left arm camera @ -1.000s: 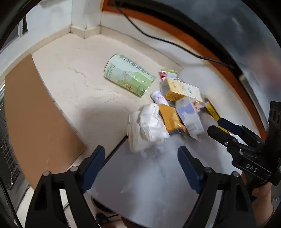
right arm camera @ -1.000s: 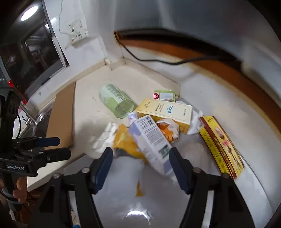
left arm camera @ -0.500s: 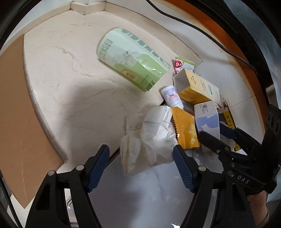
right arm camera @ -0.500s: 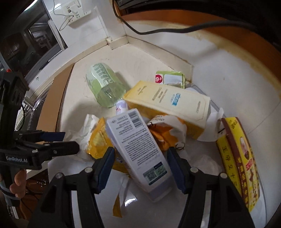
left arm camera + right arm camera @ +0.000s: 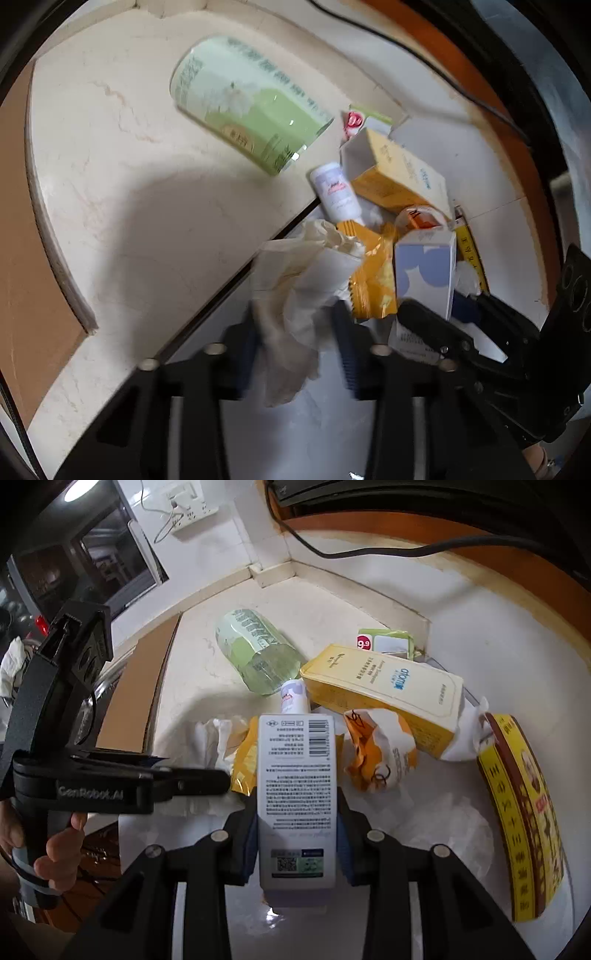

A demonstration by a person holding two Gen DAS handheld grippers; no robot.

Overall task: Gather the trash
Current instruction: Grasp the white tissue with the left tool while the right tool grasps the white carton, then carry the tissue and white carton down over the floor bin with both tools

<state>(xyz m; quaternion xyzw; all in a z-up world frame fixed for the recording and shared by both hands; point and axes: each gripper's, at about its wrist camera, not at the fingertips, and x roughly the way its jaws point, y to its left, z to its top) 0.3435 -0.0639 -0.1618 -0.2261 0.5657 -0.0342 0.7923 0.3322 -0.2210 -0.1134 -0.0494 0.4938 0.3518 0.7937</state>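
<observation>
The right gripper (image 5: 297, 834) is closing on a white carton (image 5: 297, 794) standing between its pads; light, stiff card, best pinched across its flat sides. The left gripper (image 5: 295, 343) is closing on crumpled tissue (image 5: 295, 295), soft and featherlight. Just beyond lie a yellow wrapper (image 5: 373, 280) and a yellow box (image 5: 384, 698) on the table (image 5: 129, 177).

The left gripper (image 5: 297, 343) is closing its jaws on crumpled white tissue (image 5: 295, 291). Just beyond its right finger lie a yellow wrapper (image 5: 373, 280) and a white-and-blue carton (image 5: 424, 273); the right gripper (image 5: 454, 321) grips that carton
</observation>
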